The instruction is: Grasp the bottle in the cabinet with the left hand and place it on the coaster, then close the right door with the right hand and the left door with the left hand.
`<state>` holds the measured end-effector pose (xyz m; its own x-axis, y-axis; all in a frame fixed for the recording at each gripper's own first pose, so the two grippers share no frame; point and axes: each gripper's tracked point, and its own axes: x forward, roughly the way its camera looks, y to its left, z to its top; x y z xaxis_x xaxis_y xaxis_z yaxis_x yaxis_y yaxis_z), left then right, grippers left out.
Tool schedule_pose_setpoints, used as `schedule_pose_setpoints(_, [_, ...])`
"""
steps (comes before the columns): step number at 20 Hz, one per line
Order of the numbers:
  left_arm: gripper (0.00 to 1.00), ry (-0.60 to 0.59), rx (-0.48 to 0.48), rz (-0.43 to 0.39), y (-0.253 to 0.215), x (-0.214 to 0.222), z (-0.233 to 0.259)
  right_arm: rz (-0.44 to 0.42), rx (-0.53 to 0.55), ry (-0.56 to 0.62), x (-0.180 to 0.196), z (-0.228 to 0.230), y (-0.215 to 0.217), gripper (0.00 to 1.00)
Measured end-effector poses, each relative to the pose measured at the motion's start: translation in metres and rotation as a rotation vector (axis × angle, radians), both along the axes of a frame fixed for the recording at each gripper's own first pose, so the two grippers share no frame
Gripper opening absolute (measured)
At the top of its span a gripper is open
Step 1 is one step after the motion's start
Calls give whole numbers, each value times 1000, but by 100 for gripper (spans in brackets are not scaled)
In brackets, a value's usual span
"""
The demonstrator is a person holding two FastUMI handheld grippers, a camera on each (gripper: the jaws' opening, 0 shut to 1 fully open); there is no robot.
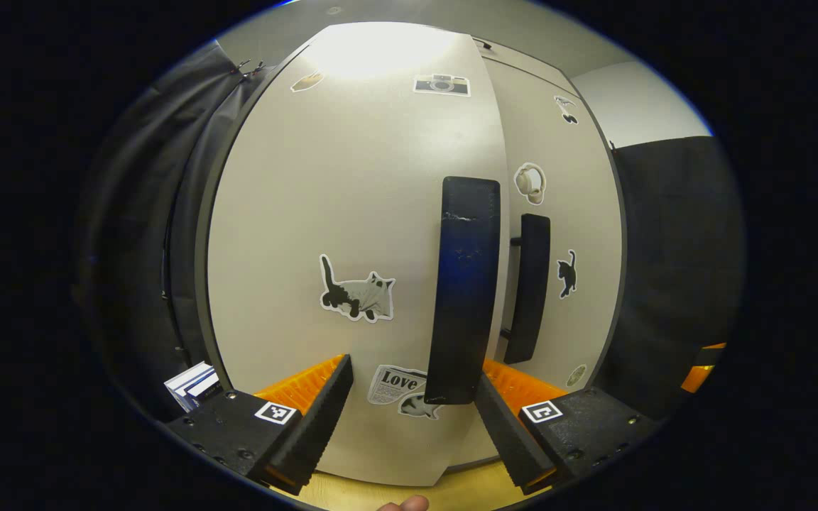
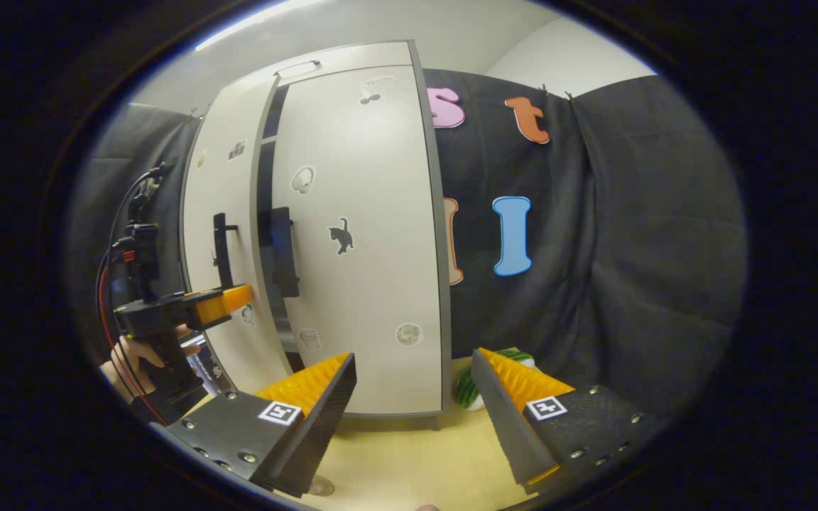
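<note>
Tall white sticker-covered cabinet (image 2: 352,234): right door (image 2: 359,241) shut, left door (image 1: 352,248) nearly closed, its upright black bar handle (image 1: 466,291) dead ahead of left gripper (image 1: 412,404), jaws wide, empty. Right gripper (image 2: 416,397) wide, empty, farther back. Bottle/coaster: can't tell.

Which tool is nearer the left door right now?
Left. The left tool is right up against the left door, open beside its handle. The right tool hangs back from the cabinet, open, facing the right door.
</note>
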<state>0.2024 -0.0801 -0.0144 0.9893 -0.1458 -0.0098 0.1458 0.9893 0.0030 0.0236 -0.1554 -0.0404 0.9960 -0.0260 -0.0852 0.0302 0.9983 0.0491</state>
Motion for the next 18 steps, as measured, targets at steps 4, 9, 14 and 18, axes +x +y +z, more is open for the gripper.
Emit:
schedule_pose_setpoints(4, [100,-13,16,43,0,11,1,12,0,4,-4,-2,5,99])
schedule_pose_setpoints(9, [100,-16,30,77,1,12,0,24,5,3,-11,0,14,99])
schedule_pose_setpoints(14, [99,-43,37,60,-3,-25,18,38,4,-20,-20,14,25,99])
schedule_pose_setpoints(18, [98,-42,40,44,-9,-73,31,45,-5,-34,-23,26,37,99])
